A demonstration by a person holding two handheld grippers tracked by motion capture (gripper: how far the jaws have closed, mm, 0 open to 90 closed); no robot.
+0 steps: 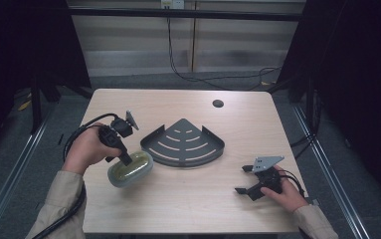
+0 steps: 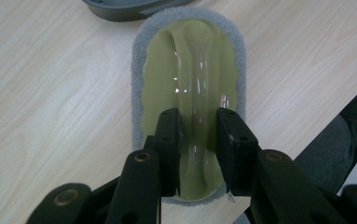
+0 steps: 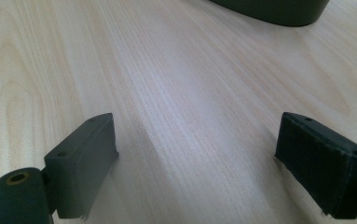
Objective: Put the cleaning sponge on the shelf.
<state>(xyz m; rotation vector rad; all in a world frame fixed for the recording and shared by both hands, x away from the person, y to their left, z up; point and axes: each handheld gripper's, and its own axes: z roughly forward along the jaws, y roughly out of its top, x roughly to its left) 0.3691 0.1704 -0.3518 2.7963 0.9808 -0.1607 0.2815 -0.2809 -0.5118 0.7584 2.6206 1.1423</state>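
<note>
the left gripper (image 1: 127,160) has the scrubbing pad (image 1: 131,169) by the raised clear handle (image 2: 197,93) along its olive top, which is the only part narrow enough to pinch; the grey sponge rim (image 2: 139,70) would just squash. the pad sits tilted at the near left of the table (image 1: 188,209), just left of the dark corner rack (image 1: 183,144), probably being lifted toward it. its jaws are nearly closed, pressing the handle from both sides. the right gripper (image 1: 245,179) rests low at the near right, well apart, its jaws spread wide over bare wood, holding nothing.
</note>
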